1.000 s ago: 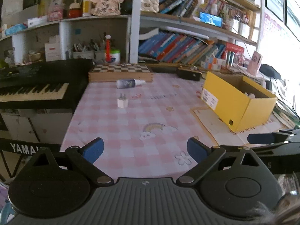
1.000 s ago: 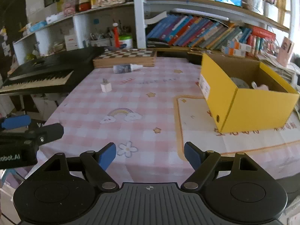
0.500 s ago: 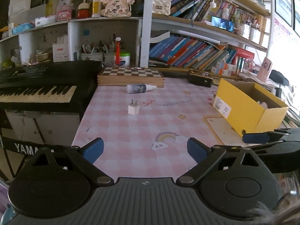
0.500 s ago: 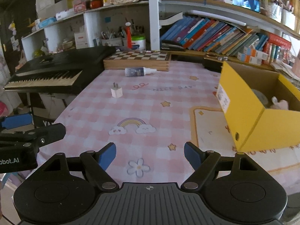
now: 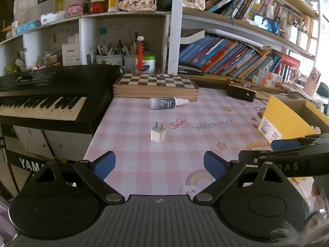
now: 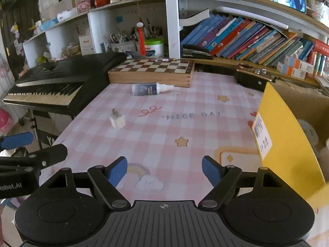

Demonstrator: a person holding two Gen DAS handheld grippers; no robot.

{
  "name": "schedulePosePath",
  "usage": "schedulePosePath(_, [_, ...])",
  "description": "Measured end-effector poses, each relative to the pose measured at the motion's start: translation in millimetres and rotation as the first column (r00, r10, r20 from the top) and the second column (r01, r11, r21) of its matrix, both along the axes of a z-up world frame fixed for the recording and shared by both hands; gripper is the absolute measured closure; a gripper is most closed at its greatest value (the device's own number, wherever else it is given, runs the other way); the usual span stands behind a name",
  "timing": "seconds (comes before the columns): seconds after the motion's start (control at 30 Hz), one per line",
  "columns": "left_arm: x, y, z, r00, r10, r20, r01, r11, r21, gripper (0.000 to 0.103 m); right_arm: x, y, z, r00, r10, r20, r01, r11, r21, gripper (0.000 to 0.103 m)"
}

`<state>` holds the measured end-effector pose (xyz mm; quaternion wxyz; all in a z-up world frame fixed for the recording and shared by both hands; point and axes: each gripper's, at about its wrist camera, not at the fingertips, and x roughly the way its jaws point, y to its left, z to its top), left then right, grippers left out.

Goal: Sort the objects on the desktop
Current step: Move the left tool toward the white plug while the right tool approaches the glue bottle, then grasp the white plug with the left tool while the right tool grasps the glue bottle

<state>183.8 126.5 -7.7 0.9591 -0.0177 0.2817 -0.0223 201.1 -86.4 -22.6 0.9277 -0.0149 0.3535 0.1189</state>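
A white plug adapter stands prongs-up on the pink checked tablecloth. Beyond it a small dark spray bottle lies on its side before the chessboard box. The open yellow box sits at the right. My left gripper hovers short of the adapter; its jaws are closing slightly, with nothing between them. My right gripper stands open and empty above the rainbow print, beside the yellow box.
A wooden chessboard box lies at the table's back edge and a black case to its right. A black keyboard borders the table's left side. Crowded shelves of books and jars rise behind.
Both grippers have moved forward over the table toward the shelves; the adapter and bottle look nearer. The yellow box has slid toward the right edge of both views.
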Motion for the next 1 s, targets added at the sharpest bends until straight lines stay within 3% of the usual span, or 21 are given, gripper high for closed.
schedulePosePath(0.37, [63, -22, -19, 1.000, -0.012, -0.023, 0.012, 1.000, 0.021, 0.030, 75, -3, 10, 0.995, 0.092, 0.025, -0.093, 0.996, 0.002, 0.021])
schedulePosePath(1.0, [154, -21, -58, 0.994, 0.031, -0.102, -0.027, 0.999, 0.045, 0.045, 182, 39, -11, 0.937, 0.348, -0.012, -0.347, 0.931, -0.112, 0.021])
